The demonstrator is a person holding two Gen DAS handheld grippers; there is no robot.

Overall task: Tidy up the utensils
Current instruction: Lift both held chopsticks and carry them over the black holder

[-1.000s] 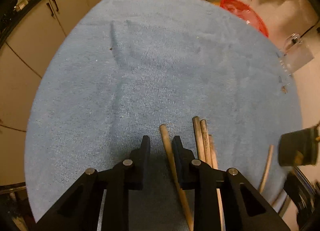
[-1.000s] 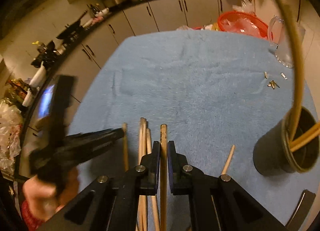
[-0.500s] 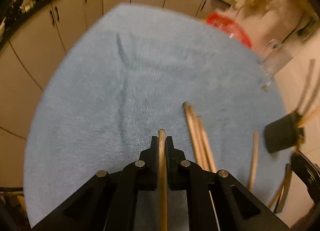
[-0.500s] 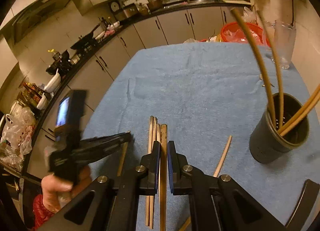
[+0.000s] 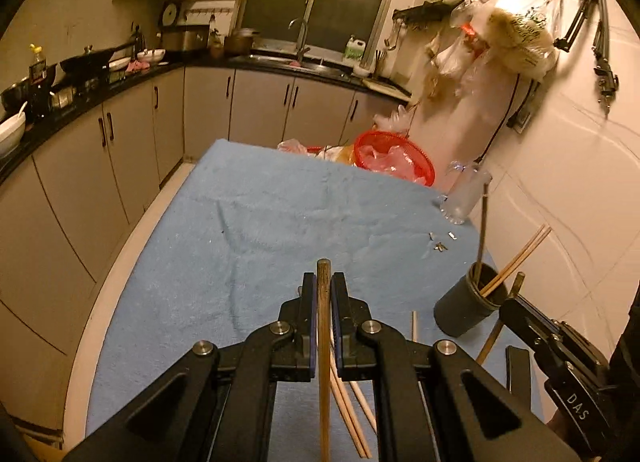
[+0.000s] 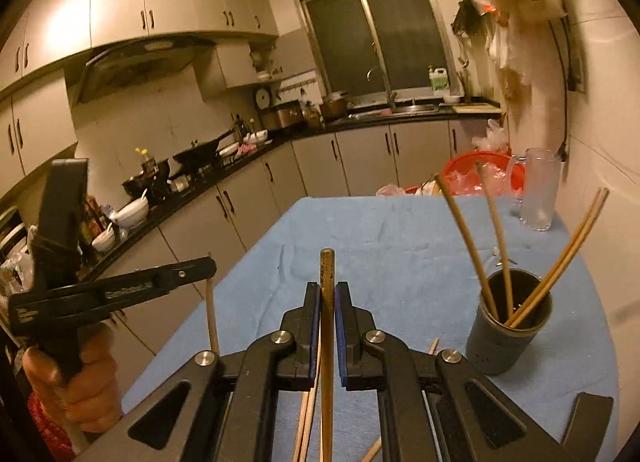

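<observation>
Two-gripper chopstick sorting, both wrist views. I take the dark cylindrical holder (image 6: pixel 509 326) as landmark; it stands upright on the blue terry cloth (image 5: pixel 280 222), with several chopsticks already leaning in it against the rim

Left gripper (image 5: pixel 323 302): my jaws are clenched on one wooden chopstick (image 5: pixel 323 362), gripped near its blunt end so that only a short stub shows past the pads; its jaws have just been closing, with this stick between them. It hangs clear of the cloth, left of the holder and nearer me

Right gripper (image 6: pixel 327 310): clamped likewise on a second, darker chopstick (image 6: pixel 327 342), also left of the holder, its rounded tip standing proud of the jaws

Loose chopsticks (image 5: pixel 352 414) lie on the cloth below the left jaws, nearer me than the holder; one more (image 5: pixel 415 326) lies just beside the holder's base

Handling, as I judge it: each stick is light, stiff and slender, smooth enough to swivel or slip in a two-pad pinch. A hold near the end leaves a long free length to swing, so I would tip it slowly into the holder's mouth

Materials: pale and brown wood or bamboo sticks, round in section; matte dark holder; nappy, wrinkled cloth; a clear glass (image 6: pixel 540 190) beyond the holder
</observation>
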